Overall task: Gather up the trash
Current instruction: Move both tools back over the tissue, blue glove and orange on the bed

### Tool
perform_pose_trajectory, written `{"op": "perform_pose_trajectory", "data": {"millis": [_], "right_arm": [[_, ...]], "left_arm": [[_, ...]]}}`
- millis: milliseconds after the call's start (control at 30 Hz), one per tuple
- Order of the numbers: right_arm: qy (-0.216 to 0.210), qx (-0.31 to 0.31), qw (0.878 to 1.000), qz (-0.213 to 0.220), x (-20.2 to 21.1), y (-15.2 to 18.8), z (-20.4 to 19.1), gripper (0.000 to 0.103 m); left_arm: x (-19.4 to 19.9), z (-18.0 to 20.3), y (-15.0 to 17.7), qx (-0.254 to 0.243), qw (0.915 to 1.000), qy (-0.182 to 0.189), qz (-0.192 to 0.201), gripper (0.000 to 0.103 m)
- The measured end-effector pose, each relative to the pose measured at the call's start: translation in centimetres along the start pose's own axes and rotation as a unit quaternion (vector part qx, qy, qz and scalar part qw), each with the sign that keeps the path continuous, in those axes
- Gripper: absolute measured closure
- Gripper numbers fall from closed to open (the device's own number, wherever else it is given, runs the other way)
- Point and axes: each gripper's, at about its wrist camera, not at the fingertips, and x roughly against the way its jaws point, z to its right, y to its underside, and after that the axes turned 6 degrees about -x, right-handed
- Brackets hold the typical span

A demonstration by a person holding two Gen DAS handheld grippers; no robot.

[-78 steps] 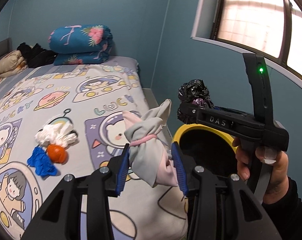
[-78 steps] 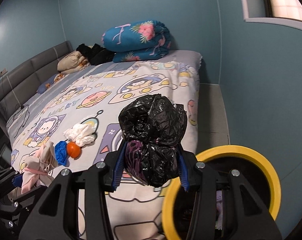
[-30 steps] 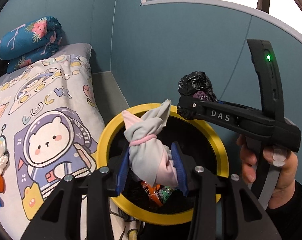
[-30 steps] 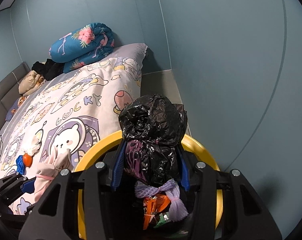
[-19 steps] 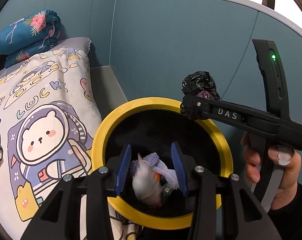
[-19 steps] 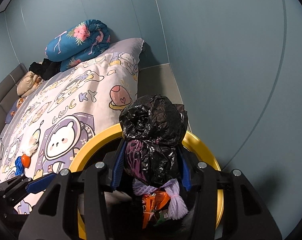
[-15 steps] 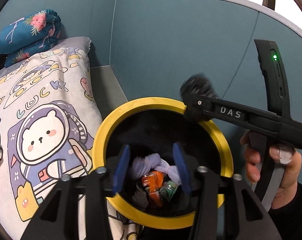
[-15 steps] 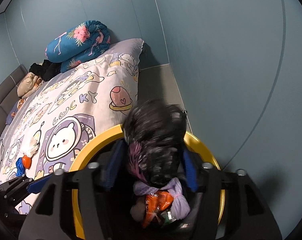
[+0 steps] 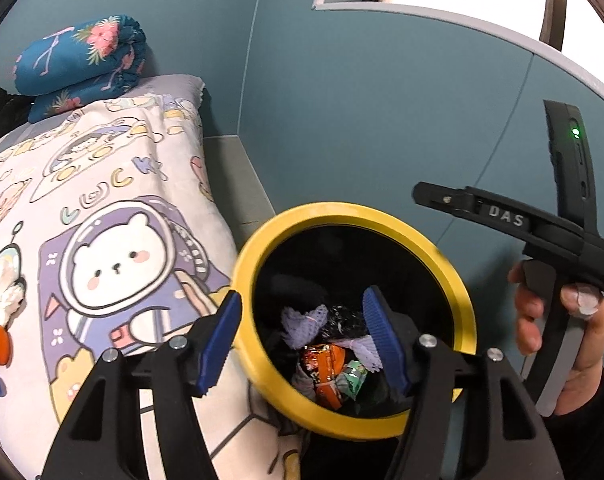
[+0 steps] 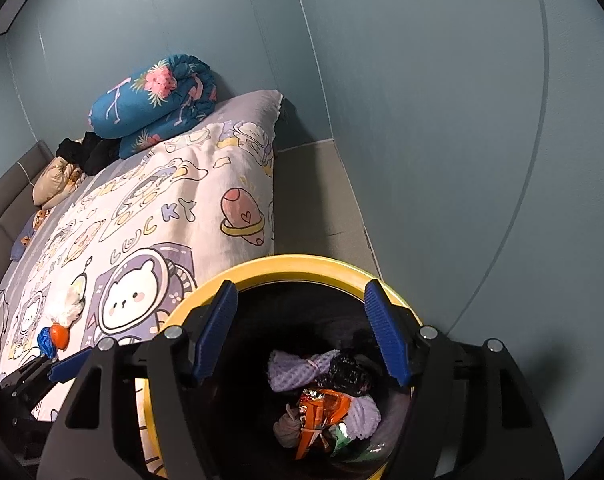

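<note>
Dropped black bag (image 10: pixel 344 372) probably rests in bin (image 10: pixel 302 263) below spread right tongs (image 10: pixel 298 328).

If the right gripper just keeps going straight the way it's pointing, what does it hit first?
The right gripper, open and empty, points down into the yellow-rimmed bin. It would probably first meet the trash pile inside, likely the black bag near the top, though depth is unclear.

Matte black left gripper (image 9: pixel 302 328) showing ribbed blue finger pads (image 9: pixel 218 344) and silver screws. There's the black right gripper (image 10: pixel 298 320), white "DAS" lettering, green light glowing on its handle, wrapped by a bare-skinned right hand (image 9: pixel 562 344) in a dark sleeve.
</note>
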Motion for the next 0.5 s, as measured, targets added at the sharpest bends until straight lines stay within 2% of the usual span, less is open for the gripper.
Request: {"op": "perform_pose_trajectory", "data": {"millis": [267,500], "right_arm": [[-0.026,0.023,0.999,0.014,1.4,-0.2,-3.3,0.033],[-0.058,0.048,0.997,0.016,1.6,-0.2,-7.8,0.029]], "left_arm": [[3.4,-3.4,0.1,0.023,0.9986,-0.039,0.028,0.028],[7.3,-7.6,1.0,0.051,0.9932,-0.092,0.051,0.019]]}}
